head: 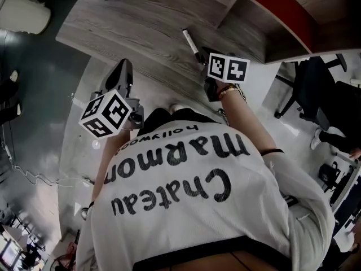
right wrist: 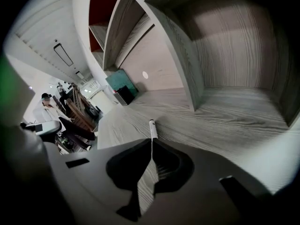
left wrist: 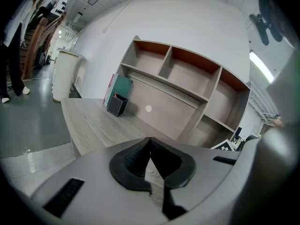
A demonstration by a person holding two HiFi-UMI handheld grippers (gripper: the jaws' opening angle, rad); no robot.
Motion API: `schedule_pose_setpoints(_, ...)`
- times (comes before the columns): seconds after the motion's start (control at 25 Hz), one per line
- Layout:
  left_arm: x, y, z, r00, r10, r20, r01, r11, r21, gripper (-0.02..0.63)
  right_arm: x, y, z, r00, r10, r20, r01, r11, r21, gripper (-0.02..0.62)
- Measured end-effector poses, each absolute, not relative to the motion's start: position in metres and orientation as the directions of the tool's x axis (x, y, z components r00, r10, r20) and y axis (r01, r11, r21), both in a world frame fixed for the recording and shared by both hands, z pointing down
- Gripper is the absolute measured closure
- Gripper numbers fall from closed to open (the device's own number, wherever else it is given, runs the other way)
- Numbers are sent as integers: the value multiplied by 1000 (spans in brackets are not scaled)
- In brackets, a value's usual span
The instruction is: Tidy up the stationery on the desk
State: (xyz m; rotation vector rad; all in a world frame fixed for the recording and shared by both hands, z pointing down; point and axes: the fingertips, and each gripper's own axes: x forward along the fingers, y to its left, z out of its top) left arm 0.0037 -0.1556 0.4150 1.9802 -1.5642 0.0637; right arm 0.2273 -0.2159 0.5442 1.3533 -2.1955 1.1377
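A white pen (head: 192,45) lies alone on the grey wooden desk (head: 135,27), its length pointing away from me. My right gripper (right wrist: 151,142) is shut just behind the near end of the pen (right wrist: 152,128), with nothing seen between the jaws. Off the desk's near edge on the left, my left gripper (left wrist: 150,138) is also shut and holds nothing. A black pen holder (left wrist: 116,105) stands at the far left of the desk, against a teal book (left wrist: 121,86). In the head view the marker cube hides the right gripper's tips.
A wooden shelf unit (left wrist: 187,93) with open compartments stands on the back of the desk. A white cylindrical bin (left wrist: 64,75) is on the floor beyond the desk's left end. A black office chair (head: 316,89) is to my right. People stand far off at the left of the right gripper view.
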Motion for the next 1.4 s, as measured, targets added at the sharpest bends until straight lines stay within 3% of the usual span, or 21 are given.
schedule_pose_setpoints(0.12,3,-155,419,304,-864,401,-890,-108,443,591,225,-215,555,-498,-580,645,-861,243,-446,516)
schedule_pose_setpoints(0.44,5,-158,415,318,-866,386,-883,-122,454,591,226,-209,575,-439,-546,713,-897,306,-318,431)
schedule_pose_setpoints(0.76,0,-157,414,313,-868,385,-883,-116,456,591,224,-205,590,-392,-499,773,-911,327,-251,432)
schedule_pose_setpoints(1.12,-6,-152,414,301,-876,377,-880,-102,465,591,229,-206,592,-332,-504,798,-926,337,-172,492)
schedule_pose_setpoints(1.4,-5,-150,411,298,-885,359,-877,-105,469,591,226,-203,584,-380,-510,771,-911,353,-215,514)
